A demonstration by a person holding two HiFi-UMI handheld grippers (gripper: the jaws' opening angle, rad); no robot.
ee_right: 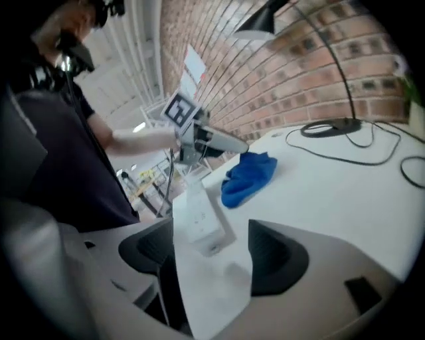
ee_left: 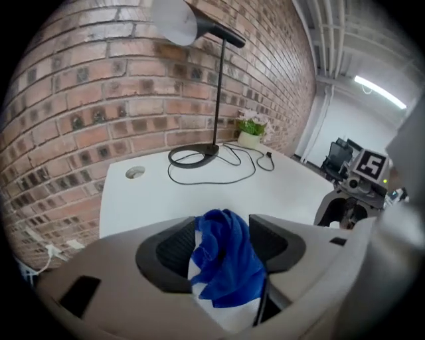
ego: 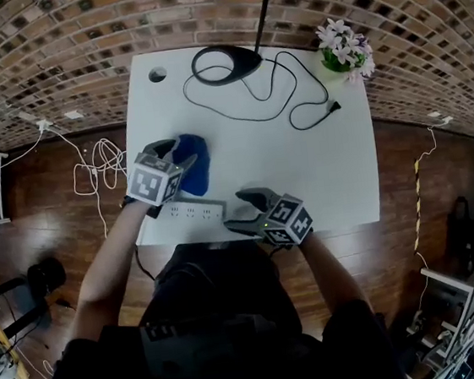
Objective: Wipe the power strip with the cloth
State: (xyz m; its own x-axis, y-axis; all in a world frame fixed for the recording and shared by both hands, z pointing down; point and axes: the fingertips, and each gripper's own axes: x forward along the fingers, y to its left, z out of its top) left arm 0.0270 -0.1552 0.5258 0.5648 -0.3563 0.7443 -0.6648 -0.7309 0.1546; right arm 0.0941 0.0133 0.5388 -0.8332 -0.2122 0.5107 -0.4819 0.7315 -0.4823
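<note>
Nearest the head camera is the person's dark top [ego: 226, 313], with both forearms reaching out over the front edge of the white table [ego: 311, 167]. At the left, the left gripper [ego: 171, 152] points down at the blue cloth [ego: 195, 165]. Its own view shows the 2 jaws standing wide, with the bunched cloth lying between them and the pads not pressing on it. Close beside the cloth, on the person's side of it, the white power strip [ego: 195, 209] lies flat along the table's front edge. Further right, the right gripper [ego: 241, 211] hovers off the strip's right end, jaws spread and holding nothing. This layout fits either a cloth about to be gathered up or a cloth just let go after a pass. Either way, a sound wipe likely depends on a firm bite on the cloth's bulk and on the strip being steadied, since it sits so near the edge.
</note>
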